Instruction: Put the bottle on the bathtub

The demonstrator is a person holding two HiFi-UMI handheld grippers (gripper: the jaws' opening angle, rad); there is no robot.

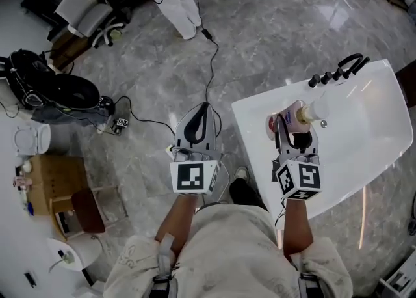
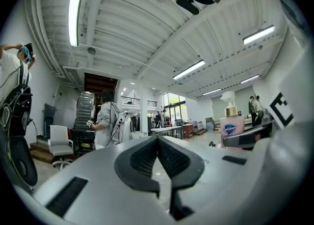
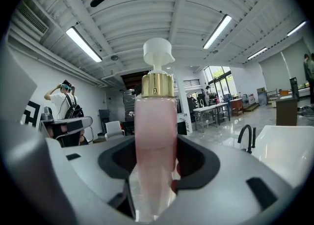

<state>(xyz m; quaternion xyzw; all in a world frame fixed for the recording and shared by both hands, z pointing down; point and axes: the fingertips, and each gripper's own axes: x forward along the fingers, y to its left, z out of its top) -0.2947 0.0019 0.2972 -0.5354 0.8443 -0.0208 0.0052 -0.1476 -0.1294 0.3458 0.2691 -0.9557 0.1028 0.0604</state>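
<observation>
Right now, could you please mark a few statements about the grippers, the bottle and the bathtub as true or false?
1. The right gripper is shut on the bottle. True.
2. The left gripper holds a second bottle. False: its jaws are together on nothing.
3. The faucet on the bathtub is white. False: it is black.
4. The bottle is pink. True.
5. The left gripper is over the bathtub. False: it is over the floor beside it.
</observation>
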